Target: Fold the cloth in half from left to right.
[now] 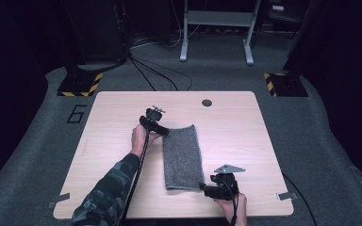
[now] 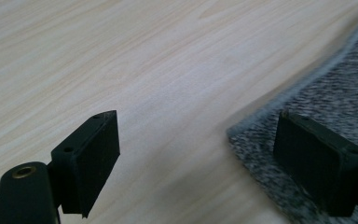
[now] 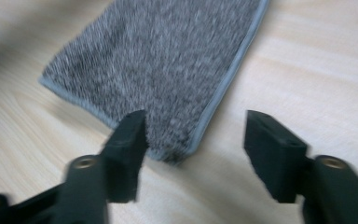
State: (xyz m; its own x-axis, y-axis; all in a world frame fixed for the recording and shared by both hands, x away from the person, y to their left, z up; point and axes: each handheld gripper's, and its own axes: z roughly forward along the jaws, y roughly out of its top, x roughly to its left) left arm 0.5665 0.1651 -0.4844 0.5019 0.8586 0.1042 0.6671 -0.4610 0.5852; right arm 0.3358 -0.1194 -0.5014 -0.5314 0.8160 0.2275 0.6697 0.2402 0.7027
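A folded grey towel [image 1: 181,157] lay mid-table [image 1: 245,141], a claw at each end.

Pale woodgrain table; nubby, bound-edged oblong cloth. The left claw [image 1: 156,126] straddled the far-left corner, released; the right claw [image 1: 206,188], blurred but apparently released, framed the near-right corner. Each should probably pinch every layer squarely before lifting.

From my remote station, the right gripper view is motion-blurred, softening the grey towel's [image 3: 168,70] weave and my right gripper [image 3: 193,154]. In the left gripper view, the picture's right edge crops the towel. The person's right hand [image 1: 231,207] leaves the high view's bottom edge.
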